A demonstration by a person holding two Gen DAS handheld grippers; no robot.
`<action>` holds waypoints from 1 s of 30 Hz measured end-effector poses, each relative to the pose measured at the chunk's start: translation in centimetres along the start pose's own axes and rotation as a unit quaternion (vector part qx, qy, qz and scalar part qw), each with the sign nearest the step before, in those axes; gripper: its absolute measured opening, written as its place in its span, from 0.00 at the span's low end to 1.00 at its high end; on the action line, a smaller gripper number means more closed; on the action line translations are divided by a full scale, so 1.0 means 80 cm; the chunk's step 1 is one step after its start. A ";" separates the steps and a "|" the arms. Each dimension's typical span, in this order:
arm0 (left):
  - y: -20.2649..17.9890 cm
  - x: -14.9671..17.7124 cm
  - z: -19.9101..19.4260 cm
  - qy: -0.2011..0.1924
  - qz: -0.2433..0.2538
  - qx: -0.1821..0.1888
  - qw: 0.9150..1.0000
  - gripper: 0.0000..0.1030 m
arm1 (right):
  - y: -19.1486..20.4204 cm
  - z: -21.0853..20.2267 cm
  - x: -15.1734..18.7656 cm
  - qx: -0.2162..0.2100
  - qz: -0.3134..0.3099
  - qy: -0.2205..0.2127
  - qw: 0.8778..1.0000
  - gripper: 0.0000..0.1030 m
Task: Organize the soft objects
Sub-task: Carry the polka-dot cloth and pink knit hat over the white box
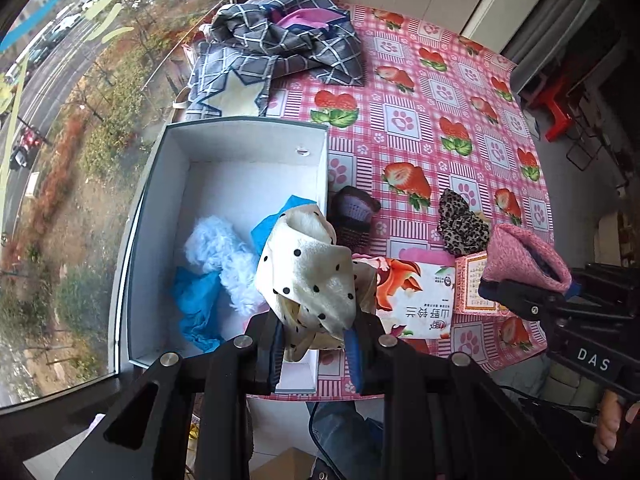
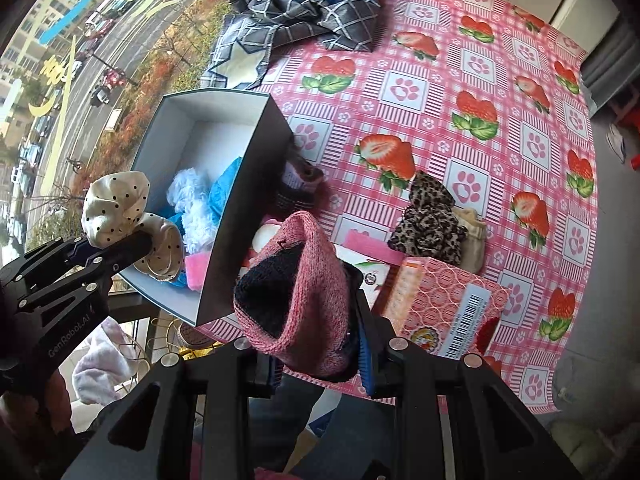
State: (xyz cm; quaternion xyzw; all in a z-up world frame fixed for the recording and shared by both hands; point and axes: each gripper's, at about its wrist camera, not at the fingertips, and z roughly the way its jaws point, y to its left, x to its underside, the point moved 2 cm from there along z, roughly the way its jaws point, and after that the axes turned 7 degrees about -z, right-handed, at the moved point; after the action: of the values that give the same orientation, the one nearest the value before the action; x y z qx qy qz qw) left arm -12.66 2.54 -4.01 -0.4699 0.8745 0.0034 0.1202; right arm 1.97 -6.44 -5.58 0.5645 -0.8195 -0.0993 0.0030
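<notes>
My left gripper point(image 1: 314, 340) is shut on a cream cloth with black dots point(image 1: 308, 268), held over the near right corner of an open white box point(image 1: 248, 132). The same cloth point(image 2: 116, 208) and left gripper point(image 2: 112, 252) show at the left of the right wrist view. My right gripper point(image 2: 320, 360) is shut on a pink knit sock with a dark lining point(image 2: 296, 300), above the table's near edge beside the box point(image 2: 240, 232). That sock point(image 1: 524, 256) appears at the right of the left wrist view. Inside the box lie a fluffy light-blue piece point(image 1: 224, 256) and blue cloth point(image 1: 196, 304).
On the strawberry tablecloth point(image 1: 420, 120) lie a leopard-print cloth point(image 1: 460, 224), a dark knit sock point(image 1: 352, 216), a pink carton point(image 2: 444, 304), a printed packet point(image 1: 416, 300) and a checked grey fabric pile point(image 1: 280, 48). A window runs along the left.
</notes>
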 end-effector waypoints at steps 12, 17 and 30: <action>0.042 0.003 -0.002 -0.002 -0.034 -0.003 0.999 0.27 | 0.039 0.011 -0.020 0.000 -0.035 0.008 0.999 0.29; 0.057 0.003 -0.001 -0.001 -0.048 -0.003 0.999 0.27 | 0.055 0.016 -0.031 0.002 -0.053 0.011 0.999 0.29; 0.081 -0.002 0.006 0.002 -0.071 -0.001 0.997 0.27 | 0.077 0.025 -0.049 0.006 -0.078 0.019 0.997 0.29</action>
State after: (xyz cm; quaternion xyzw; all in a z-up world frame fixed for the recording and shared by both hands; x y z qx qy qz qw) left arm -17.79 6.32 -5.12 -0.5313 0.8389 -0.0049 0.1177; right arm -2.55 -0.39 -6.11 0.6288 -0.7730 -0.0839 0.0071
